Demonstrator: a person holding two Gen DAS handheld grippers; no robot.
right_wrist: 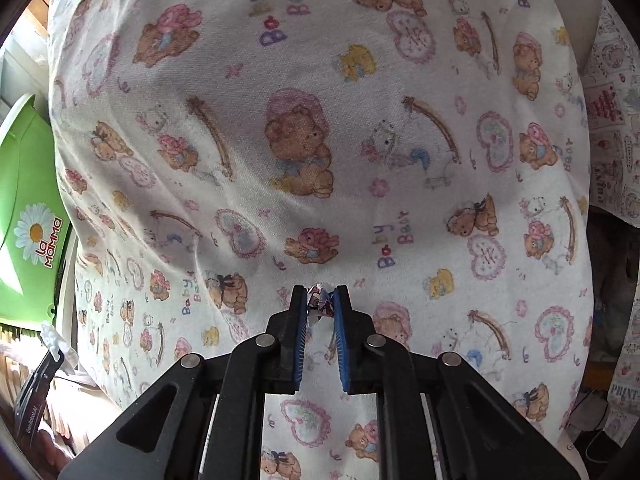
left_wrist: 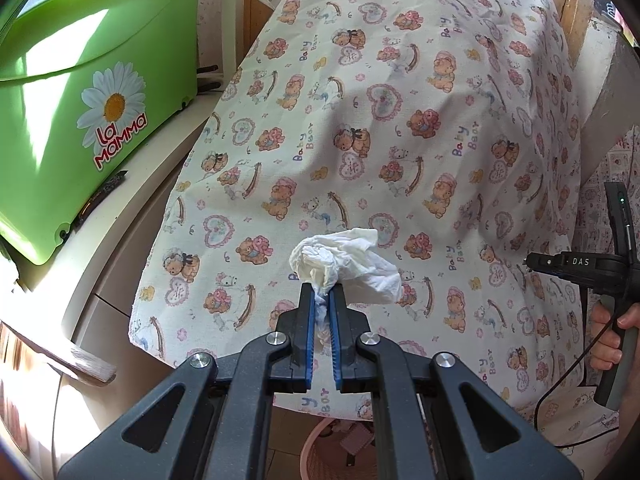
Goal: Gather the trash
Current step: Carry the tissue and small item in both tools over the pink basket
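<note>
Pinching a crumpled white tissue (left_wrist: 346,266) at its tips, the left claw (left_wrist: 322,292) holds it above the bear-print cloth (left_wrist: 400,120). The right claw (right_wrist: 320,300) pinches a small printed scrap (right_wrist: 320,300) over the same cloth. A green bin (left_wrist: 80,100) stands at the left.

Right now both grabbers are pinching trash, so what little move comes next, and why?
Probably carry the left gripper, shut on the crumpled white tissue, down toward the pink basket seen below the table edge. The right gripper already pinches a small printed paper scrap, and the teddy-bear tablecloth shows no other trash.
</note>
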